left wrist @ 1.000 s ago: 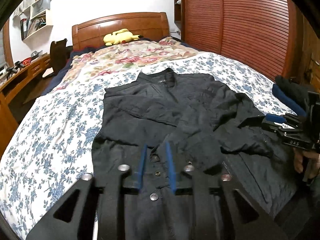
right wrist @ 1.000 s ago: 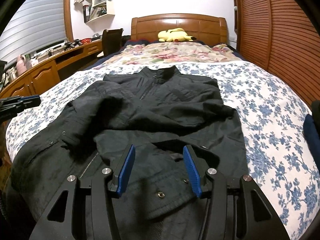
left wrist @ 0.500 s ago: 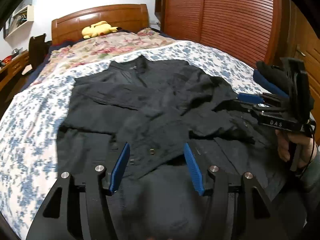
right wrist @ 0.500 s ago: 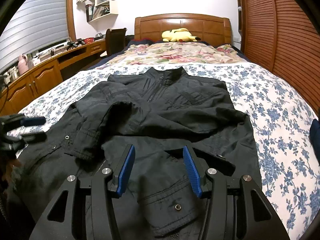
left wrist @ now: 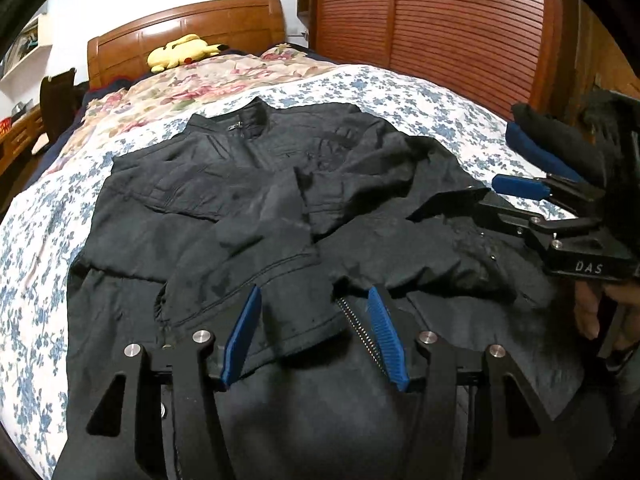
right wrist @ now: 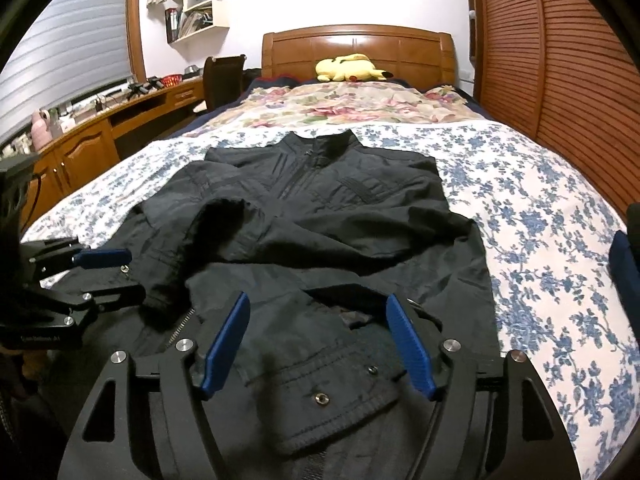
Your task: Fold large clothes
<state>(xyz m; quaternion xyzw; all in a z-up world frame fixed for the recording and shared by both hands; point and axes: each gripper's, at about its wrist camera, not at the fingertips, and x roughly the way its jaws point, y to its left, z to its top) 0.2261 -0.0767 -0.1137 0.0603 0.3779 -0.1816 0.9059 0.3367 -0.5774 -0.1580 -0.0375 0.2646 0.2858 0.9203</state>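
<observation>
A black jacket (right wrist: 320, 216) lies face up on the blue-flowered sheet (right wrist: 540, 232), collar toward the headboard, both sleeves folded in over its front. My right gripper (right wrist: 317, 298) hovers over the lower sleeve cuff (right wrist: 320, 396) with its snap buttons. Its jaws are opening, and the pads stand clear of the cloth. My left gripper (left wrist: 315, 292) is open over the other folded cuff (left wrist: 256, 300), beside the zip, pressing nothing. Each gripper shows in the other's view: the left gripper (right wrist: 120, 274) at the jacket's left edge, the right gripper (left wrist: 456, 200) held in a hand at the right.
A yellow plush toy (right wrist: 348, 68) rests by the wooden headboard (right wrist: 360, 48), above a flowered quilt (right wrist: 340, 104). Louvred wardrobe doors (right wrist: 560, 60) line the right side; a desk (right wrist: 92, 136) and chair (right wrist: 222, 80) stand left. A dark blue item (right wrist: 624, 264) lies at the bed's right edge.
My left gripper opened, let go of the jacket front and shifted toward the right side. The right gripper's jaws spread wider in place.
</observation>
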